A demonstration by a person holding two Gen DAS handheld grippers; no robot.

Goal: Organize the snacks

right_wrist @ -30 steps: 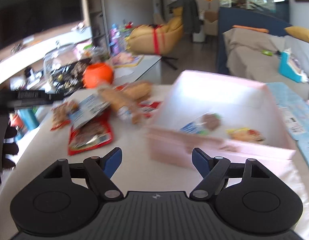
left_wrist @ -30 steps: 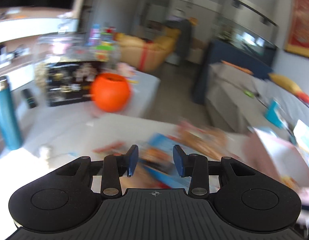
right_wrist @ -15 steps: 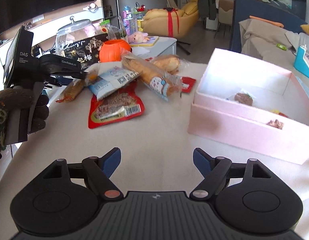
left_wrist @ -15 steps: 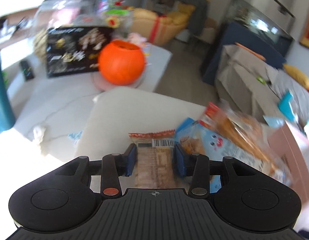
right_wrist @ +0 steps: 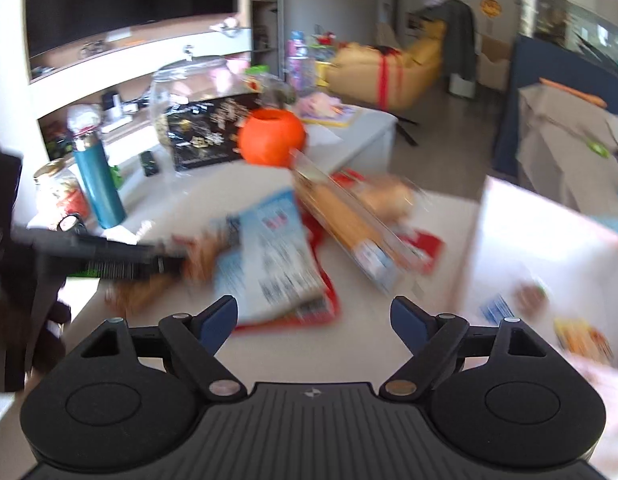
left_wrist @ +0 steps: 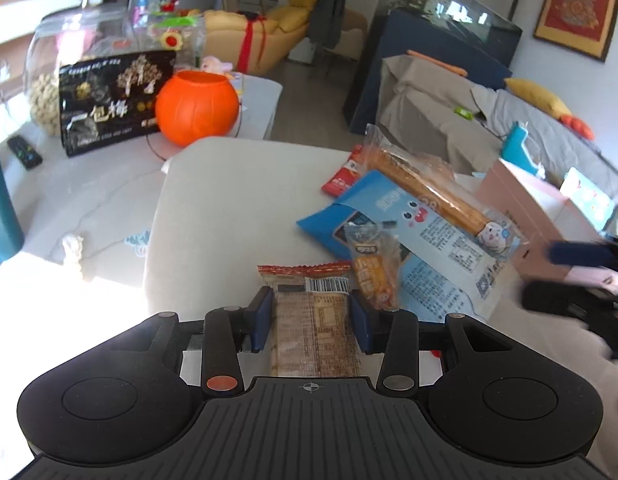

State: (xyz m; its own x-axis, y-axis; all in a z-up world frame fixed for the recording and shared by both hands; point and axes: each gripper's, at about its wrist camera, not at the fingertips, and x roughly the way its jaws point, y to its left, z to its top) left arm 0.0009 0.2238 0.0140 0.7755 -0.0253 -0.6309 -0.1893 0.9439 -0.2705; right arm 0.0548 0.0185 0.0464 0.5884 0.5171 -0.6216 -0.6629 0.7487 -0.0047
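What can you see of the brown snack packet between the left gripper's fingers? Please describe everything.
The brown packet is a flat, oblong pouch of glossy film, printed with small text. Its far end has a red crimped seal and a white barcode. It lies flat on the pale table, lengthwise between the blue fingers of the left gripper, which stand close at its long edges; whether they press it is unclear. Its near end is hidden under the gripper body. A small orange packet lies against its far right corner.
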